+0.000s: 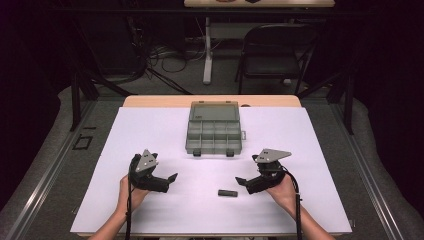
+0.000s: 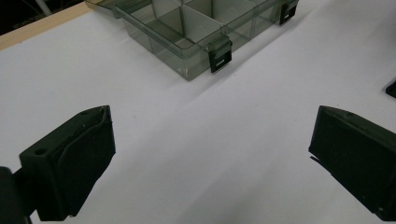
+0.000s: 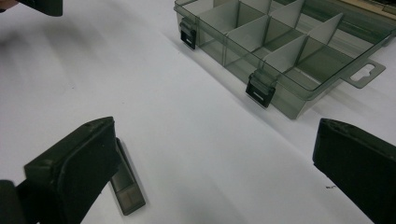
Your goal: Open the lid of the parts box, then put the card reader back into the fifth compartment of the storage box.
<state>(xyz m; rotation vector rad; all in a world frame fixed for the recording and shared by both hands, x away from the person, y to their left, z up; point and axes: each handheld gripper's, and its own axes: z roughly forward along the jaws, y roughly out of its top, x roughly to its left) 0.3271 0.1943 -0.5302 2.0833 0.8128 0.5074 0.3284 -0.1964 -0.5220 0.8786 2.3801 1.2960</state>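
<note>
Forearms and hands enter the high view from the bottom edge, each holding a gripper above the white table cover [image 1: 150, 130]. Left gripper [image 1: 171, 180]: jaws parted, nothing between them, held near the front left of the cover. Right gripper [image 1: 242, 182]: jaws likewise parted and empty, pointing toward the small dark part [image 1: 228, 193] that lies flat on the cover just beside its jaw tips. Compartment box [image 1: 214, 129], lid open, sits toward the far middle of the table, well apart from both grippers.

Left gripper view — both black jaws stand wide apart with bare white cover between them, touching nothing; a corner of the clear grey box [image 2: 187, 32] with a black latch [image 2: 220, 57] lies ahead.

Right gripper view — jaws spread wide and empty; the small dark part [image 3: 127, 189] lies just beside the left-hand jaw, partly hidden behind it, and contact cannot be told. The box [image 3: 280, 42] with its dividers lies beyond, its compartments apparently bare.
</note>
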